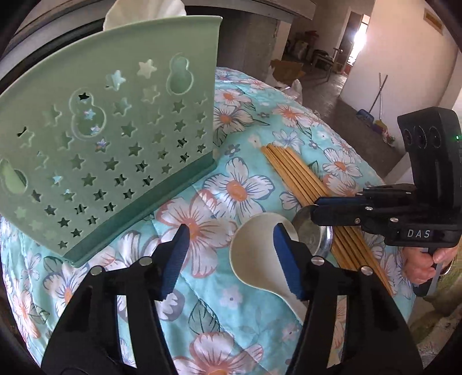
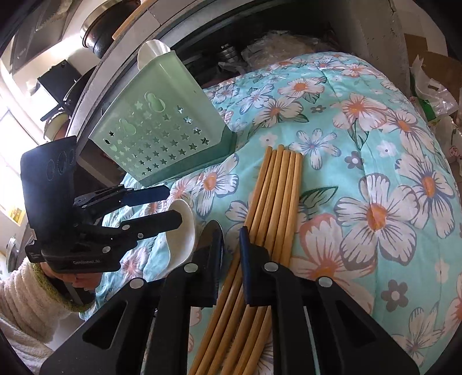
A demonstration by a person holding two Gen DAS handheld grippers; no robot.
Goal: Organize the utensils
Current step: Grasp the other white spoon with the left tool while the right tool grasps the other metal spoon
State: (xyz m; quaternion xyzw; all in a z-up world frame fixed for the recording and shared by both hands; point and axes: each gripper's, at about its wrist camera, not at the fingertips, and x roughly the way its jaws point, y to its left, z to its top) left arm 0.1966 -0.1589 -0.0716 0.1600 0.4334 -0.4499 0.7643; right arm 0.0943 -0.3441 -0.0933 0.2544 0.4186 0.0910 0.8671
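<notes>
A bundle of pale wooden chopsticks (image 2: 277,184) is seen lying side by side on a worktop covered by a turquoise floral cloth (image 2: 375,144). Just beside them, a white ceramic spoon (image 1: 254,248) and a metal spoon (image 1: 311,233) are laid bowl to bowl. A mint-green utensil holder (image 1: 115,129), pierced with star-shaped holes, is stood at the cloth's far edge; something white (image 1: 144,11) is seen rising above its rim, but the rest of its contents are screened by the wall.

The left tongs (image 1: 231,239) are held about half open over the white spoon's bowl, one pad beside it, nothing gripped. The right tongs (image 2: 231,239) are drawn nearly closed around the metal spoon, whose bowl is largely hidden behind one finger; whether the pads press on it cannot be told. The chopsticks' near ends are cut off beneath the right tongs.
</notes>
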